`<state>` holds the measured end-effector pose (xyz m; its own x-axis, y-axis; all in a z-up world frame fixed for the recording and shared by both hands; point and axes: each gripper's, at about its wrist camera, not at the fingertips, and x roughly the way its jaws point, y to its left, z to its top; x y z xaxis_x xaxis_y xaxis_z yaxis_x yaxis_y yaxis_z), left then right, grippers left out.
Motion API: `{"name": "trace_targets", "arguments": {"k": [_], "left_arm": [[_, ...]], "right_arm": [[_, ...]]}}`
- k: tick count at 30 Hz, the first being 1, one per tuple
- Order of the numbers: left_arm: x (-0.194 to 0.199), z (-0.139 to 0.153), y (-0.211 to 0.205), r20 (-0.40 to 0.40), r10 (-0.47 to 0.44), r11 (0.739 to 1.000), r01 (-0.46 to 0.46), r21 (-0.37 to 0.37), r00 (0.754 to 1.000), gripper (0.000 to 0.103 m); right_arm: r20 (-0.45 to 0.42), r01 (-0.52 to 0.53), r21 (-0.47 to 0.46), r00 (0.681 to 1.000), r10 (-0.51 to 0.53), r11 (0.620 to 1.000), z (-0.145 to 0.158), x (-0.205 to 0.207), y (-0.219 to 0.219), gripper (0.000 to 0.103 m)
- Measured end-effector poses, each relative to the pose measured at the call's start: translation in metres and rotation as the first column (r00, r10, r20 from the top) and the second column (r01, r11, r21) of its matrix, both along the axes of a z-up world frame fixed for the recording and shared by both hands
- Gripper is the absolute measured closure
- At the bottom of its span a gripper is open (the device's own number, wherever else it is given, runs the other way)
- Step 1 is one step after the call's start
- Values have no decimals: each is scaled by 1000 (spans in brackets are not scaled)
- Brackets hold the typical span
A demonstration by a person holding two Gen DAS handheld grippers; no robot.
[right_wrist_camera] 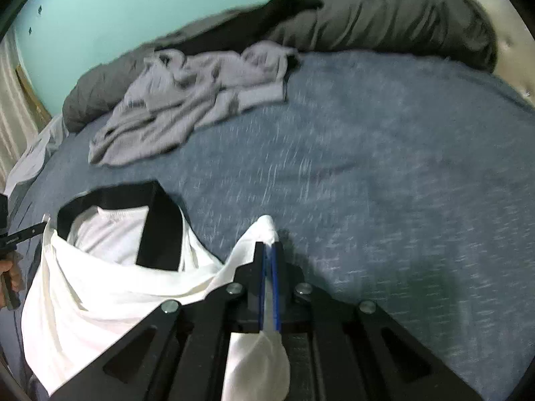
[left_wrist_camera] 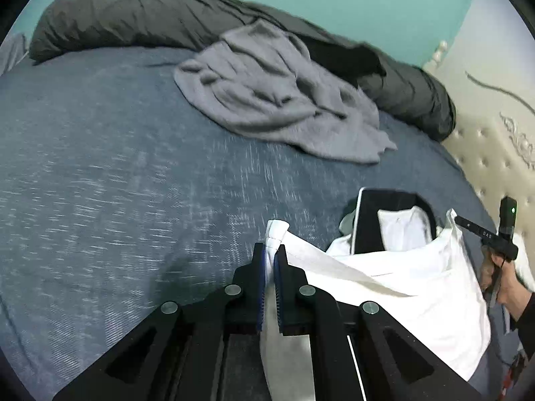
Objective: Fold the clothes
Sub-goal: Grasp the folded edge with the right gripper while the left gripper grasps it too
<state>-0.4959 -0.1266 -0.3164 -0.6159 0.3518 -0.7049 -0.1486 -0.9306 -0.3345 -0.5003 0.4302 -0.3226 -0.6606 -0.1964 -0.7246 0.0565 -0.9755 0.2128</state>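
I have both claws pinching one white garment (left_wrist_camera: 418, 277): my left gripper (left_wrist_camera: 270, 260) pressed shut on one corner, my right gripper (right_wrist_camera: 268, 260) on the other, the raised hem running side to side between them over the bed's (left_wrist_camera: 117, 167) near edge. Beneath lies one folded black-and-white piece (right_wrist_camera: 160, 230). One crumpled grey garment (left_wrist_camera: 267, 97) lies toward the far edge, nearer my left.

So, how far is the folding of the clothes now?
Nothing looks finished. In hand: the left claw and right claw each pinch an edge of the white shirt, lifted above the bed. Left: laying and folding it, then the crumpled grey garment.
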Motion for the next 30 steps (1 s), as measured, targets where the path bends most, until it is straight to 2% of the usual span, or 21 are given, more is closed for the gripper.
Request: {"name": "trace_targets", "arguments": {"k": [4,6,9,13,20,23,24,26,30], "left_arm": [[7,14,-16,-18,46,998,-45,33,999,99],[3,15,-20,-4,62,997,-61,44,998,99],[-9,12,-12,10,55,998,-55,13,998,99],[-25,5,-9,35,68,998,-68,-1,997,99],[-44,-24,3,114,61,998,-59,-29,992,98],[-38,-25,0,119,73,997,-71,-13,990,94],[-33,-21,-3,110,81,997,-81,-8,991,93],[-20,-15,-11,107,97,995,-95,-26,989,79],[31,-6,-25,137,92,995,-96,23,986,73]], "right_arm": [[-80,92,-36,992,-95,995,27,15,25,101],[-77,116,-18,990,-117,993,32,15,31,101],[-74,150,9,986,-149,989,39,15,39,101],[-27,168,59,986,-167,984,32,1,33,101],[106,214,132,968,-228,968,-5,-23,33,101],[179,209,98,958,-223,973,-23,-29,34,100],[177,212,73,959,-222,974,-24,-27,36,98],[174,217,54,959,-223,975,-21,-20,40,94],[155,211,-7,966,-208,977,-2,17,50,71]]}}
